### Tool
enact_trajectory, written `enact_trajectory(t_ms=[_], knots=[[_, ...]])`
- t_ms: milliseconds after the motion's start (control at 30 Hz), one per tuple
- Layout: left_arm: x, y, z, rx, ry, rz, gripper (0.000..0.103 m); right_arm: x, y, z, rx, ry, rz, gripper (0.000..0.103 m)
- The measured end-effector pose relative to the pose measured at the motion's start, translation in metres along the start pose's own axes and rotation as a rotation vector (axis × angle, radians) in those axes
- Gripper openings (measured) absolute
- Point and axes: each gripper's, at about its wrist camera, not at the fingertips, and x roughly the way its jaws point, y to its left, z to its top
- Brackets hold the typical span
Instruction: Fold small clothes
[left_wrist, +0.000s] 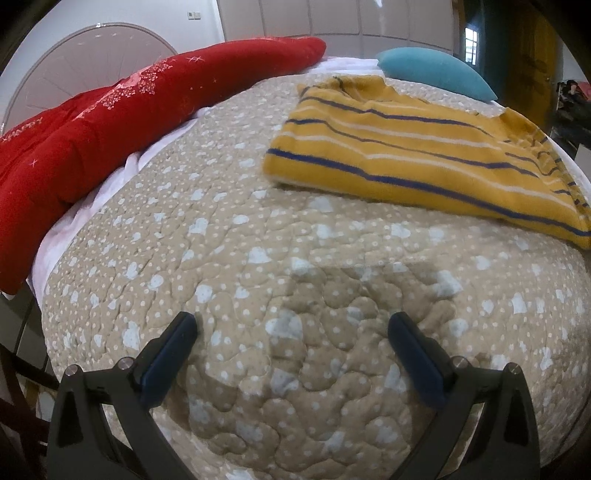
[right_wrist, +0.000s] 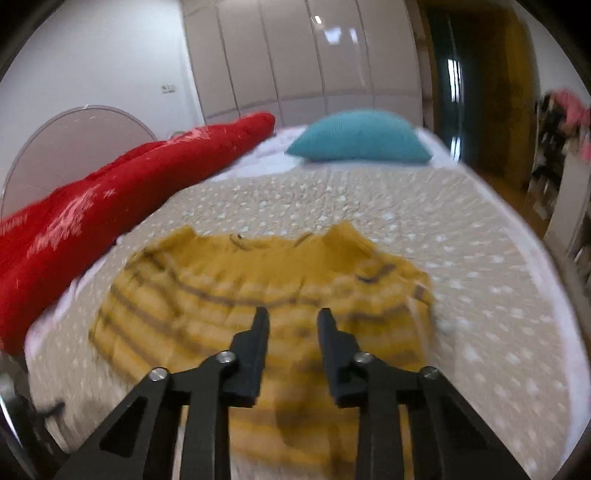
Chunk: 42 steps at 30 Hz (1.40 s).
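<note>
Left hand-held gripper (left_wrist: 293, 325): fingers spread wide, nothing between them, poised over a bare patch of the beige quilt (left_wrist: 229, 258) with white dots and pale hearts. Its shadow falls on the quilt just ahead of the fingertips.

Yellow striped shirt (left_wrist: 413, 155): folded flat on the quilt, navy and white stripes, well ahead and to the right of the left hand-held gripper, not touching it.

Right hand-held gripper (right_wrist: 293, 314): fingers apart with a moderate gap, holding nothing, positioned directly above the shirt; right wrist view is motion-blurred, so contact with the cloth cannot be judged.

Red padded blanket (left_wrist: 110, 114): bundled along the left edge of the bed. Teal pillow (right_wrist: 360, 136): at the far end, just beyond the shirt's collar side. Pale wardrobe doors (right_wrist: 295, 55) behind the bed.
</note>
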Motion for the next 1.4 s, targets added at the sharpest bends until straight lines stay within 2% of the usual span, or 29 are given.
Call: enact_trajectory(t_ms=[67, 100, 167, 233, 267, 333, 400, 533, 667, 800, 933, 1033, 1133, 1233, 1400], knots=[[-0.001, -0.001, -0.002, 0.0, -0.006, -0.001, 0.103, 0.039, -0.011, 0.021, 0.065, 0.068, 0.033, 0.028], [-0.001, 0.0, -0.003, 0.002, -0.009, -0.005, 0.103, 0.055, -0.016, 0.028, 0.085, 0.087, 0.021, 0.028], [-0.002, 0.0, -0.005, 0.003, -0.014, -0.012, 0.103, 0.084, -0.03, 0.039, 0.131, 0.119, -0.028, 0.028], [-0.003, 0.0, -0.006, 0.009, -0.02, -0.02, 0.103, 0.113, -0.052, 0.045, 0.188, 0.168, -0.123, 0.027], [-0.003, 0.001, -0.006, 0.011, -0.022, -0.024, 0.103, 0.12, -0.06, 0.046, 0.211, 0.181, -0.143, 0.027], [-0.003, 0.002, -0.006, 0.012, -0.023, -0.03, 0.103, 0.125, -0.074, 0.047, 0.271, 0.188, -0.126, 0.027], [-0.002, 0.002, -0.006, 0.011, -0.023, -0.03, 0.103, 0.108, -0.073, 0.049, 0.287, 0.146, -0.084, 0.028], [-0.002, 0.003, -0.006, 0.007, -0.025, -0.028, 0.103, 0.052, -0.054, 0.041, 0.223, 0.09, 0.001, 0.044], [-0.002, 0.002, -0.005, 0.003, -0.022, -0.028, 0.103, -0.016, -0.026, -0.004, 0.071, 0.072, 0.021, 0.055], [0.0, 0.001, -0.003, -0.006, -0.018, -0.015, 0.103, -0.054, -0.016, -0.068, 0.054, 0.086, 0.02, 0.06], [-0.001, -0.003, -0.003, -0.001, -0.012, 0.008, 0.103, -0.064, -0.007, -0.124, 0.059, 0.077, -0.032, 0.06], [-0.002, -0.004, -0.003, -0.006, -0.005, 0.019, 0.103, -0.058, -0.005, -0.148, 0.099, 0.08, -0.008, 0.061], [-0.003, -0.005, -0.004, -0.007, -0.007, 0.024, 0.103, -0.046, 0.001, -0.155, 0.076, 0.09, -0.043, 0.063], [-0.003, -0.005, -0.005, -0.007, -0.01, 0.027, 0.103, -0.043, 0.009, -0.157, 0.026, 0.08, -0.065, 0.071], [-0.003, -0.005, -0.005, -0.009, -0.009, 0.022, 0.103, -0.037, 0.015, -0.162, 0.012, 0.064, -0.1, 0.074]])
